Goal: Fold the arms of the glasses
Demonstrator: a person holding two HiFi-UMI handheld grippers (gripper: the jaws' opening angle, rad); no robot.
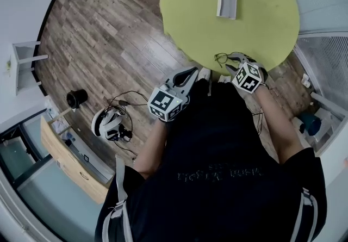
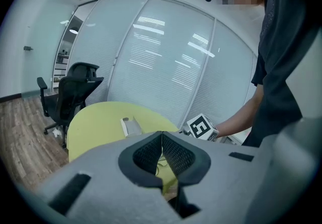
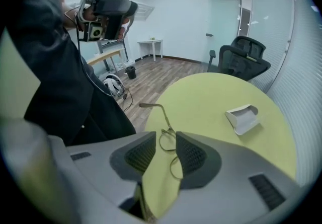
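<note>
Thin dark-framed glasses (image 1: 221, 59) lie at the near edge of the round yellow-green table (image 1: 261, 29), with one arm (image 3: 151, 106) sticking out towards the floor side. My right gripper (image 1: 234, 63) is right at them. In the right gripper view it stands open (image 3: 166, 150), its pads on either side of the lens rims (image 3: 167, 139). My left gripper (image 1: 193, 74) hovers off the table edge to the left of the glasses. In its own view the pads meet with nothing between them (image 2: 162, 140). Most of the glasses is hidden behind them.
A white open case (image 1: 227, 3) lies further in on the table. A black office chair (image 3: 242, 58) stands beyond the table. On the wooden floor lie a white headset (image 1: 110, 124) with cables and a black cup (image 1: 76, 98). A wooden cabinet (image 1: 70, 159) stands at the left.
</note>
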